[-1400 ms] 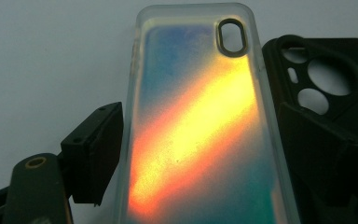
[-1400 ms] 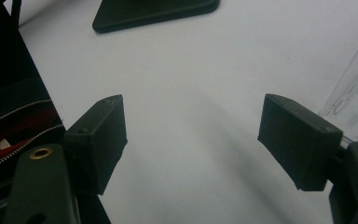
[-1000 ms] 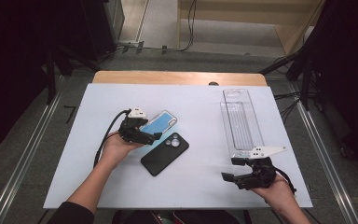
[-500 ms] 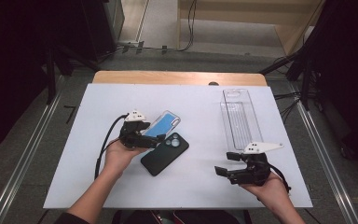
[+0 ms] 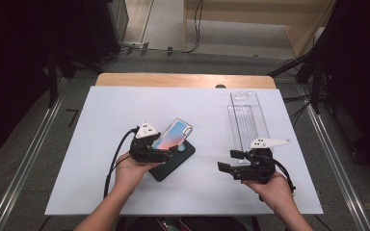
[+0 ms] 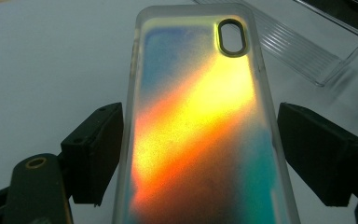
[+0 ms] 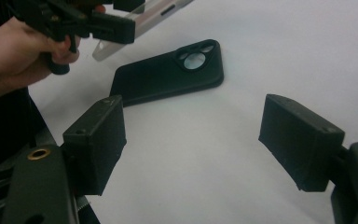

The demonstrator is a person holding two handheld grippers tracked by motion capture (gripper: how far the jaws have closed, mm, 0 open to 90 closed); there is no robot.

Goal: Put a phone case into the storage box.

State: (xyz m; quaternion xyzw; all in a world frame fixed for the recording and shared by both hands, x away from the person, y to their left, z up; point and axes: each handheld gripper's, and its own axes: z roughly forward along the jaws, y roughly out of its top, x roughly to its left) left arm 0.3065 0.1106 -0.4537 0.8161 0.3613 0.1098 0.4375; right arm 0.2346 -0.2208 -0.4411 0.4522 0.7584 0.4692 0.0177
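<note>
Two phone cases on white table (image 5: 101, 120), beside long clear plastic tray (image 5: 247, 120) at far right. Black phone case (image 7: 168, 72) flat on the surface, camera cutout up. Iridescent phone case (image 6: 200, 130) lifted and tilted over it, between jaws of left gripper (image 5: 161, 153); whether pinched or only bracketed, cannot tell, small gaps visible at both sides. Right gripper (image 5: 226, 168) spread wide, holding nothing, near black case. Probably early: no case in tray yet, purpose unclear
</note>
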